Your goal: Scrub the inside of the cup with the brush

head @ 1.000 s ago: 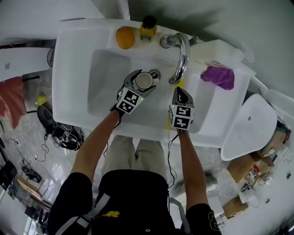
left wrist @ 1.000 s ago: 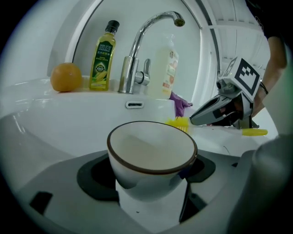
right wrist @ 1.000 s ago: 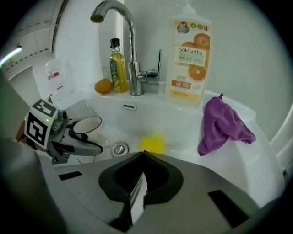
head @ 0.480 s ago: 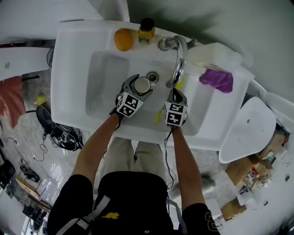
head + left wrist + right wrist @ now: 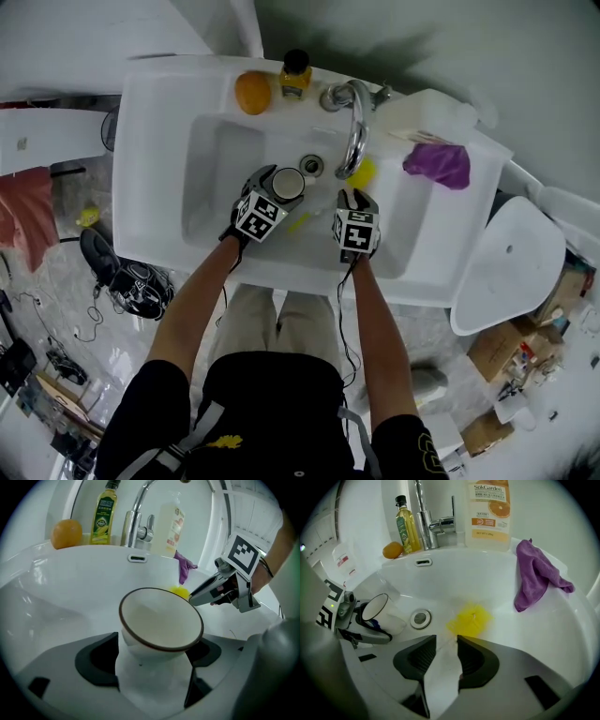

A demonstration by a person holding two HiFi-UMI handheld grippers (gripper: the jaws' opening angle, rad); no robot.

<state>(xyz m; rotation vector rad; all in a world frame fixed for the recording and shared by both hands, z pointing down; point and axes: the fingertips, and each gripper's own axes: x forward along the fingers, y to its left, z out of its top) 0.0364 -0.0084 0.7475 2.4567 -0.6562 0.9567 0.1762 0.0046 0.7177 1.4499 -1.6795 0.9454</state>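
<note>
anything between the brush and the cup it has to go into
Nothing visible does. Only bare sink and the drain lie between the yellow brush and the cup, whose mouth is empty.

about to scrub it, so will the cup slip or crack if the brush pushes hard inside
The cup looks smooth, so it may slip in the left gripper, which clamps its body below the rim. It seems stiff, likely ceramic or enamel: it should keep shape but could chip on the sink.
</note>
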